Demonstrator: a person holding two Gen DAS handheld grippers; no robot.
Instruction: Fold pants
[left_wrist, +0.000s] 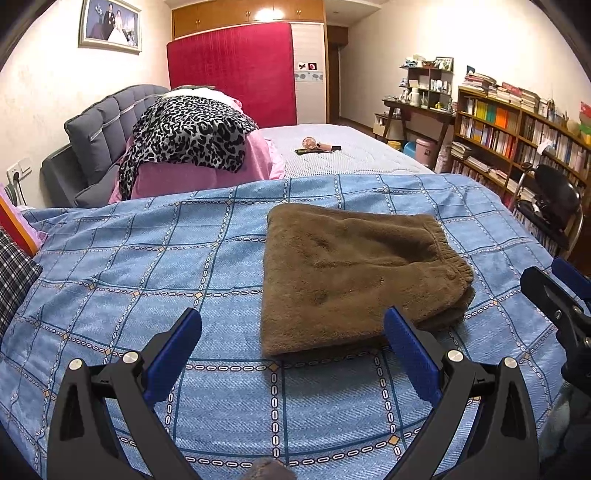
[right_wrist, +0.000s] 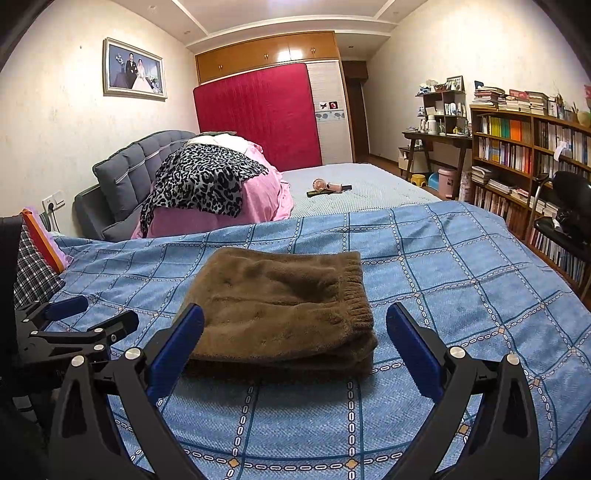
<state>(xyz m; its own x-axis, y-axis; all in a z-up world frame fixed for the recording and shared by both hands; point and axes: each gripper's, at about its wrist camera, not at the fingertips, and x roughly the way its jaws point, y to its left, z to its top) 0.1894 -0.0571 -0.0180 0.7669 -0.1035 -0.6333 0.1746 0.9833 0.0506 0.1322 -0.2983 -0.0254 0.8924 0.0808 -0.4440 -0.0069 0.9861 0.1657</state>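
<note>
1. brown fleece pants (right_wrist: 280, 314) lie folded in a compact stack on the blue plaid bedspread (right_wrist: 461, 280), elastic waistband on top.
2. left gripper (left_wrist: 293, 347) fingers apart, empty.
3. right gripper (right_wrist: 295, 343) fingers apart, empty; both clear of the stack, so folding looks complete.

- The right gripper (left_wrist: 554, 291) is cut off at the left wrist view's 3 o'clock edge.
- The pants (right_wrist: 280, 314) hide their lower folded layers.
- The small items (right_wrist: 328, 188) at 12 o'clock on the far bed are too small to identify.
- A dark blur (left_wrist: 266, 472) at 6 o'clock is unreadable.
</note>
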